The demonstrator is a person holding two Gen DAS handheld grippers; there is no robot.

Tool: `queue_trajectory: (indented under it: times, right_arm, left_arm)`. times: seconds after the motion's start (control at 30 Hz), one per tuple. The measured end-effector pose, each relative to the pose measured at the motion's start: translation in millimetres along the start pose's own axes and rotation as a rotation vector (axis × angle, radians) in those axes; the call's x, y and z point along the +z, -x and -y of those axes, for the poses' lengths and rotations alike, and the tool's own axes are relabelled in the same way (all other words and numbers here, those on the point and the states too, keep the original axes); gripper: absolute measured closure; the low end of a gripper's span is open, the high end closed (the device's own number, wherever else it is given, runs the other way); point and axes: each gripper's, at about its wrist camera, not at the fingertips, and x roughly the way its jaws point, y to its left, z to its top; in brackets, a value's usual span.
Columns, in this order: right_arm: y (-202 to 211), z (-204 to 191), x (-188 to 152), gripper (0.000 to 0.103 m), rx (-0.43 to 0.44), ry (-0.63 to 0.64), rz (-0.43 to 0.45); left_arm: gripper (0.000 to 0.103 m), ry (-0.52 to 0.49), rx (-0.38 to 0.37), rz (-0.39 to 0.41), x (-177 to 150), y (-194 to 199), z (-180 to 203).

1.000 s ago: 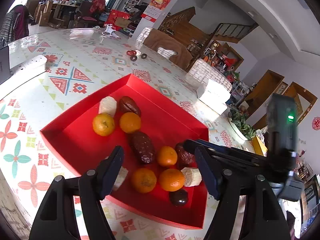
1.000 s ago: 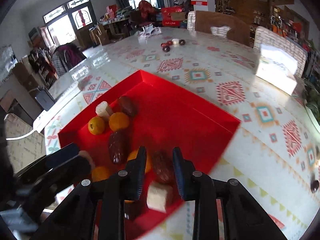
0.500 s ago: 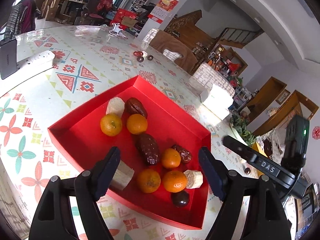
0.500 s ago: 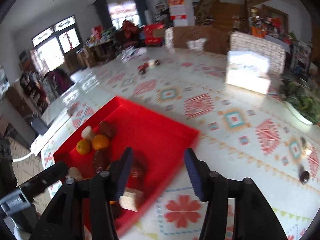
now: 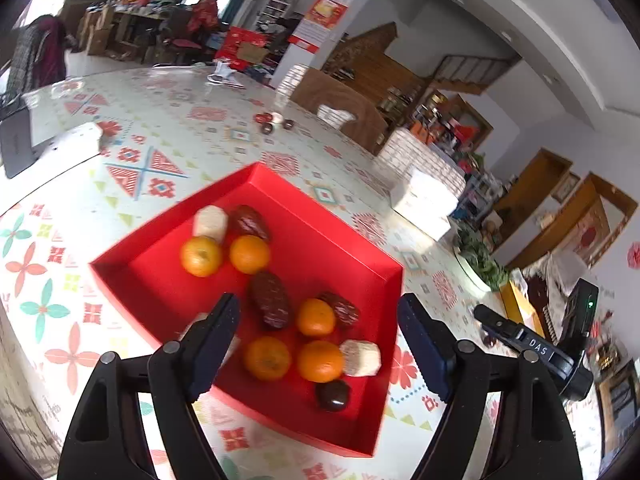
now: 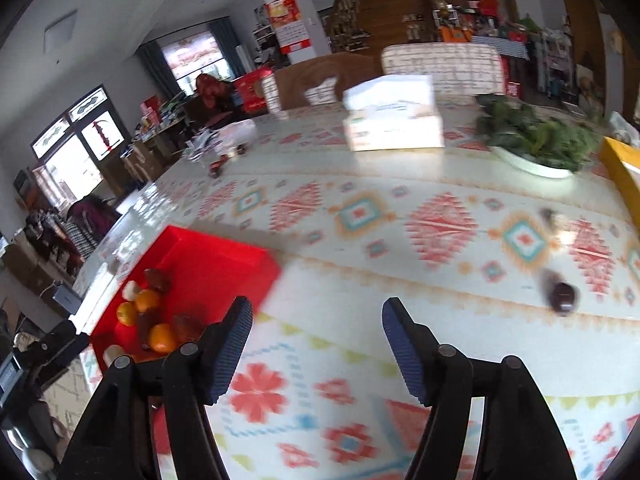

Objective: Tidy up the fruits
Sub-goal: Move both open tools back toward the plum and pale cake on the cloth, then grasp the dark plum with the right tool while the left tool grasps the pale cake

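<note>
Patterned tabletop [image 6: 360, 240] — shallow red cardboard tray [image 5: 360, 272] ahead of left gripper [image 5: 320, 340], open and empty, holds most fruit; right gripper [image 6: 316, 344], jaws opening on nothing — one dark round fruit [image 6: 562, 298] loose ahead-right.

From my left wrist view, the shallow red cardboard tray [image 5: 168, 304] sits on the patterned tablecloth-covered table [image 5: 80, 216], holding round orange mandarins [image 5: 201, 256], wrinkled brown dates [image 5: 270, 299] and pale cut chunks [image 5: 211, 222]. Beyond its far-right corner stands a white tissue box [image 5: 426, 204]. In my right view, a dark round fruit [image 6: 562, 298] lies well right of the tray, a white plate of leafy greens [image 6: 536, 140] behind it.
</note>
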Motion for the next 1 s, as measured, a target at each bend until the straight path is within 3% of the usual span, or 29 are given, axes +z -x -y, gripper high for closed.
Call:
queue_trajectory:
  times: [0.1, 0.2, 0.4, 0.57, 0.73, 0.93, 1.0]
  right_arm:
    - [20.7, 39.7, -0.5, 0.031, -0.046, -0.031, 0.024]
    - [47.6, 89.0, -2.7, 0.031, -0.144, -0.075, 0.049]
    - [79.9, 159.7, -5.5, 0.031, -0.265, -0.175, 0.061]
    - [63.8, 162.4, -4.2, 0.032, -0.263, -0.160, 0.020]
    - [22.6, 152.1, 1.6, 0.040, -0.247, -0.100, -0.061]
    - [-5.3, 152.8, -4.2, 0.056, -0.257, -0.059, -0.087]
    - [-5.5, 151.4, -5.6, 0.073, -0.265, -0.043, -0.084]
  left_arm:
    - [0.022, -0.046, -0.017, -0.027, -3.9, -8.9, 18.8]
    - [0.016, -0.094, -0.044, -0.054, -10.3, -17.3, 39.6]
    - [0.016, -0.184, -0.106, -0.146, -31.1, -47.4, 85.7]
    - [0.016, -0.283, -0.098, -0.189, -50.7, -58.2, 120.3]
    - [0.016, -0.304, -0.071, -0.185, -51.4, -57.1, 129.9]
    - [0.016, -0.366, -0.040, -0.163, -36.0, -65.5, 155.6]
    - [0.016, -0.392, -0.057, -0.163, -29.0, -72.6, 172.8]
